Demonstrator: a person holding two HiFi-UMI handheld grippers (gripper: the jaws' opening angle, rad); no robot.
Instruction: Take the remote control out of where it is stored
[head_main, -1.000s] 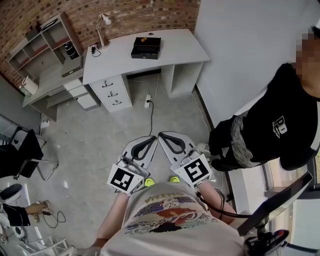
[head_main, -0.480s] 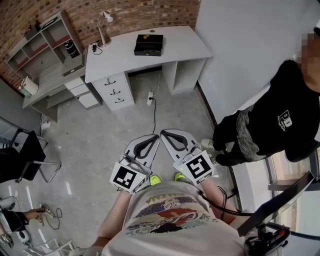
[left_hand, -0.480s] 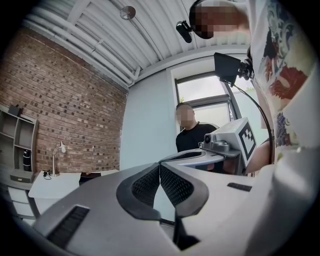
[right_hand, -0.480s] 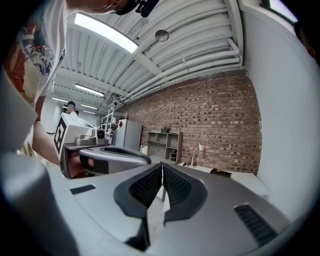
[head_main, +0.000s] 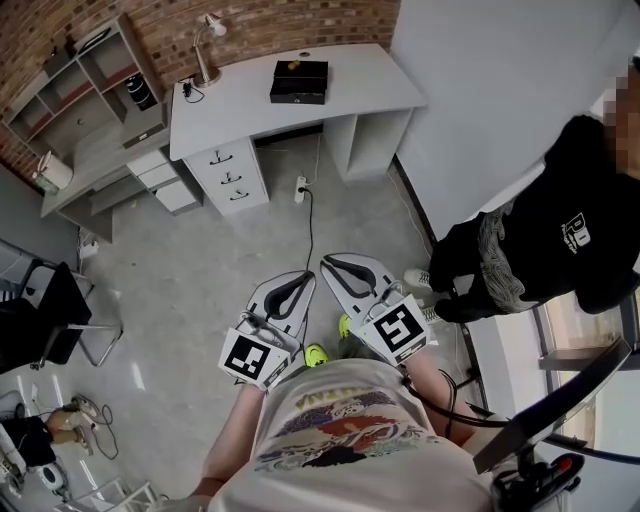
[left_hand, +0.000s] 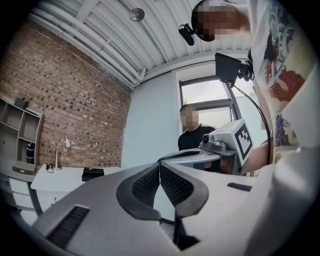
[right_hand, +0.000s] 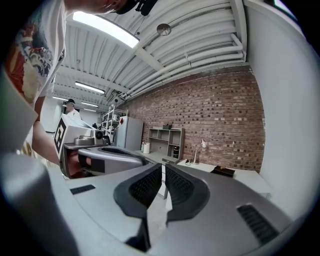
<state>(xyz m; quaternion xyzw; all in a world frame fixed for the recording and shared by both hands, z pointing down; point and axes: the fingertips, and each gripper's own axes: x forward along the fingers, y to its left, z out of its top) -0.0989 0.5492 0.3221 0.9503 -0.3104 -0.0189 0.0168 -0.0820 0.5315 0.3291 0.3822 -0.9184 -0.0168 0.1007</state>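
Since the remote control shows in no view, neither its place nor the way its long axis runs can be told. A flat black rectangular box (head_main: 299, 81) lies on the white desk with drawers (head_main: 240, 105) by the brick wall, well ahead of both tools. The grey left gripper (head_main: 298, 280) and grey right gripper (head_main: 333, 264) sit side by side, tips toward the desk, each with its jaws pressed together on nothing. Compared with a second ago, the desk and box stand slightly higher in the head view. One lime-green shoe (head_main: 343, 325) has stepped forward beneath the right gripper.
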